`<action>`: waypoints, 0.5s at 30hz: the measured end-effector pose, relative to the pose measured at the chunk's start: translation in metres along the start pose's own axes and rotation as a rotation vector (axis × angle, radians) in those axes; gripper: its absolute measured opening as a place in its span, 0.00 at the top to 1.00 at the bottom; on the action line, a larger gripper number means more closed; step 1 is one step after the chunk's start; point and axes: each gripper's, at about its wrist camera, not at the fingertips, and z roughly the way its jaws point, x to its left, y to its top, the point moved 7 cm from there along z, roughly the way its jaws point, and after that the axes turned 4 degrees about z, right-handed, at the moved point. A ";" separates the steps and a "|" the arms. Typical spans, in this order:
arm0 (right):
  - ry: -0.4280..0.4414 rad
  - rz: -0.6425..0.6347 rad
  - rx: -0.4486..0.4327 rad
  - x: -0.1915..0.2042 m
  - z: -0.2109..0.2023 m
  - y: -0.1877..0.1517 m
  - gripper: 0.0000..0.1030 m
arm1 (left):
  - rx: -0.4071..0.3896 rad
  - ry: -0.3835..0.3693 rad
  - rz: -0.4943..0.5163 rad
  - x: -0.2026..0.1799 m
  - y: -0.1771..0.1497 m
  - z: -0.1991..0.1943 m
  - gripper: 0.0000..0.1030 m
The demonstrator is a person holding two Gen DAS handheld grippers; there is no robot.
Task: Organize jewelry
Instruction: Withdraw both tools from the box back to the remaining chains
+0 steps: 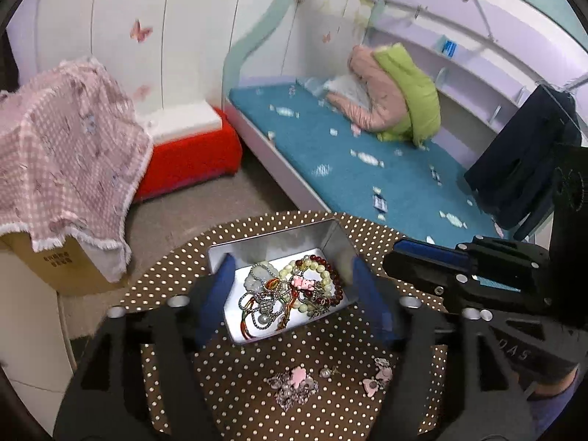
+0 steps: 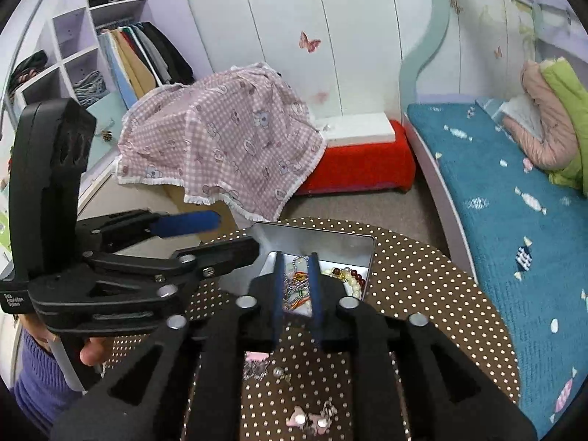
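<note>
A silver tin (image 1: 330, 237) (image 2: 352, 246) sits on a round brown polka-dot table (image 1: 375, 235) (image 2: 422, 279). It holds tangled jewelry (image 1: 290, 290) (image 2: 345, 275): bead bracelets, silver chains, red cords, a pink charm. My left gripper (image 1: 290, 279) is open, its blue fingers (image 1: 217, 294) spread beside the tin's two ends. My right gripper (image 2: 297, 283) hovers at the tin's near edge with its fingers (image 2: 279, 283) a narrow gap apart and nothing between them; it also shows in the left wrist view (image 1: 433, 257). Loose pink and silver pieces (image 1: 297, 382) (image 2: 308, 419) lie on the table in front of the tin.
A cardboard box (image 1: 66, 264) under a pink checked cloth (image 1: 66, 147) (image 2: 228, 139) stands left of the table. A red stool (image 1: 191, 154) (image 2: 360, 161) is behind. A bed with a blue cover (image 1: 349, 161) (image 2: 507, 202) and jackets (image 1: 389, 95) runs along the right. Shelves (image 2: 73, 47) are far left.
</note>
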 end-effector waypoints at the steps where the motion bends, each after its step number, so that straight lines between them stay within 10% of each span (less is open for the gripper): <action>1: 0.002 -0.006 -0.006 0.001 -0.004 -0.002 0.81 | -0.011 0.004 0.012 -0.003 -0.004 -0.008 0.32; 15: -0.089 0.037 0.030 -0.026 -0.019 -0.110 0.62 | 0.004 0.135 0.102 -0.015 -0.111 -0.007 0.25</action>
